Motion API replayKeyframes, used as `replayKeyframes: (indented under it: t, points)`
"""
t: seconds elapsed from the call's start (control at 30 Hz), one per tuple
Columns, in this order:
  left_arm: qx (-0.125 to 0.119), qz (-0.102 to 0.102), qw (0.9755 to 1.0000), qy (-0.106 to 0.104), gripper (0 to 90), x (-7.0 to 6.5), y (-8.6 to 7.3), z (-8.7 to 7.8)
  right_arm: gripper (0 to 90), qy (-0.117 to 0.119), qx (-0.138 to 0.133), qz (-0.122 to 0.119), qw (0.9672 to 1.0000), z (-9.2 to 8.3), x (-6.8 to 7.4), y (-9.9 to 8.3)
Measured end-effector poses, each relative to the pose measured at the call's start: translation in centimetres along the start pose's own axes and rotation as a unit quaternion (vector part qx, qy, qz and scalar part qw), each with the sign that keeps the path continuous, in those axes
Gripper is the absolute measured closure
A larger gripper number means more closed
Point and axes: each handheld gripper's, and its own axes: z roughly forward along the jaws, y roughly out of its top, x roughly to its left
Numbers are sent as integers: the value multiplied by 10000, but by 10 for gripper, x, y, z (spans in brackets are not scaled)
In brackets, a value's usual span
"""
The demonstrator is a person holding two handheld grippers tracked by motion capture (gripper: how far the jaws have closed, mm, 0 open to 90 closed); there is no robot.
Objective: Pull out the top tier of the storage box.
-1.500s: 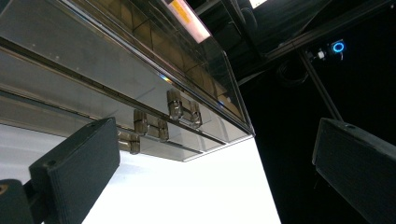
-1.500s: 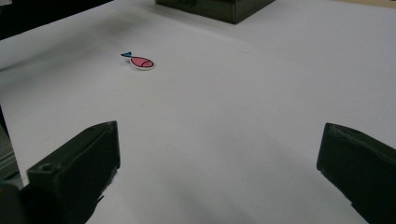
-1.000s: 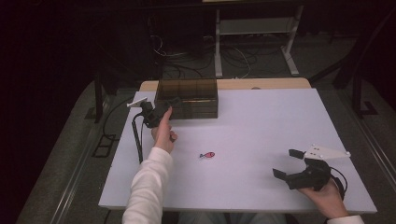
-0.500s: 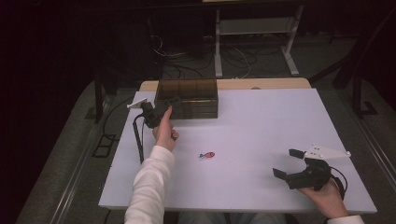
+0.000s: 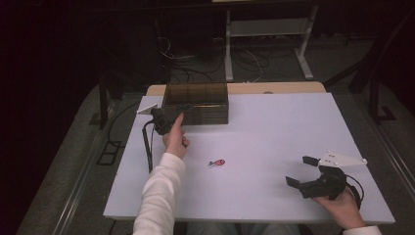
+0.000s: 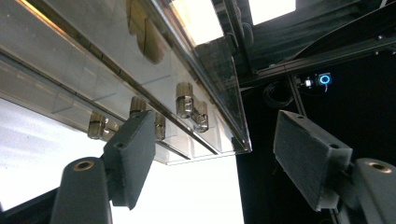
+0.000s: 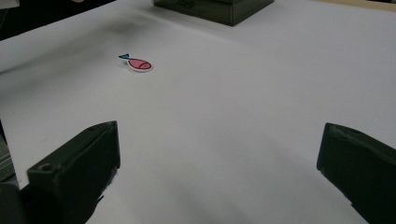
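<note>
A dark, see-through plastic box [image 5: 198, 100] with a hinged lid stands at the table's back left. My left gripper [image 5: 183, 109] is held against its front left corner. In the left gripper view the box [image 6: 140, 60] shows small metal hinges, and its corner edge sits between the jaws of the left gripper [image 6: 219, 158]. The jaws have just been closing, but the pads stand clear of the box. A small pink fish sticker [image 5: 217, 162] lies mid-table, also in the right gripper view [image 7: 139, 64]. My right gripper [image 5: 299, 171] rests open at the front right, nothing between its jaws [image 7: 219, 140].
The white table [image 5: 274, 127] has wide bare room between the box and the right gripper. The left gripper's cable [image 5: 147, 147] hangs by the table's left edge. Behind the table lie floor cables and a white frame [image 5: 264, 34].
The left hand has shifted only slightly at the box's corner. The right hand and the fish sticker stay where they were.
</note>
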Motion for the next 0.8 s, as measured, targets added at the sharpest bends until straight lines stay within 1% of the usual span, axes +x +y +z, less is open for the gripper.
replayKeyframes:
  t: [0.13,0.23,0.33,0.4,0.53,0.63,0.8]
  points:
    - [20,-8,10000,30,327,2,-1,3,0,0,1,-3,10000,0,0,0]
    - [15,-58,9999,110,362,2,-1,4,0,-5,13,-9,10000,0,0,0]
    - [-4,-63,9998,170,386,5,0,5,0,-3,14,-10,10000,0,0,0]
    - [-14,-124,9997,219,406,6,0,6,0,-6,14,-9,10000,0,0,0]
    - [-16,-160,9995,260,452,8,1,6,0,-5,15,-13,10000,1,0,0]
    - [-21,-197,9995,245,495,9,1,6,0,-3,18,-15,10000,1,0,0]
    - [-29,-257,9994,219,531,11,2,7,0,-1,23,-24,10000,1,0,0]
